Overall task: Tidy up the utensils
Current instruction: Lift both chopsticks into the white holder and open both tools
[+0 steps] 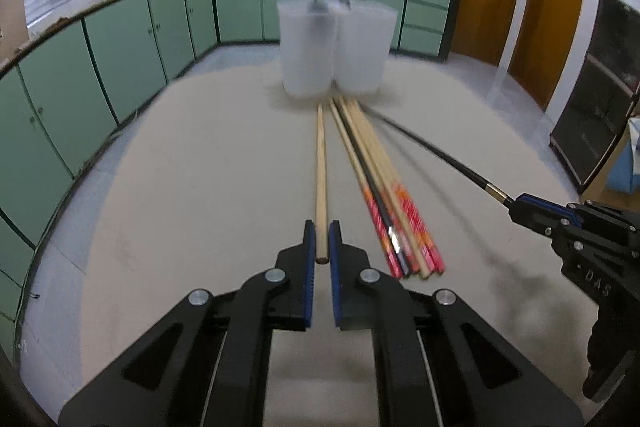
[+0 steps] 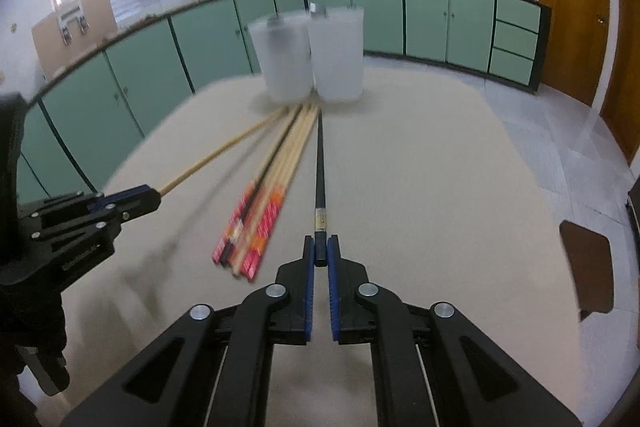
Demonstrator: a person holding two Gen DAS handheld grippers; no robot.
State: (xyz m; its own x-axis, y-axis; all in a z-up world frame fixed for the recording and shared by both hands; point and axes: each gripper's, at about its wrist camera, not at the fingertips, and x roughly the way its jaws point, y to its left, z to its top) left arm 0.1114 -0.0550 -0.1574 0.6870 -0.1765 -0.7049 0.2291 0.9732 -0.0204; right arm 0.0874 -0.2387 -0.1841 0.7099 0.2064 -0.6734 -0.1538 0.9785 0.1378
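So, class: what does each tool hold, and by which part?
The left tool grips a plain wooden chopstick at its thick end; the right tool grips a black chopstick at its thick end.

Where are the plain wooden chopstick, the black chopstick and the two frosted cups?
plain wooden chopstick (image 1: pixel 321 167), left wrist view, mid shaft
black chopstick (image 2: pixel 320 163), right wrist view, mid shaft
frosted cups (image 1: pixel 306 47), left wrist view, left cup's wall

Left claw (image 1: pixel 321 227) clamped on blunt end of pale chopstick (image 1: pixel 321 163), chopstick bundle (image 1: pixel 380 183) just right of it on table (image 1: pixel 200 167), two tubs (image 1: pixel 334 47) ahead, right claw (image 1: pixel 520 211) far right gripping black chopstick (image 1: pixel 432 147).
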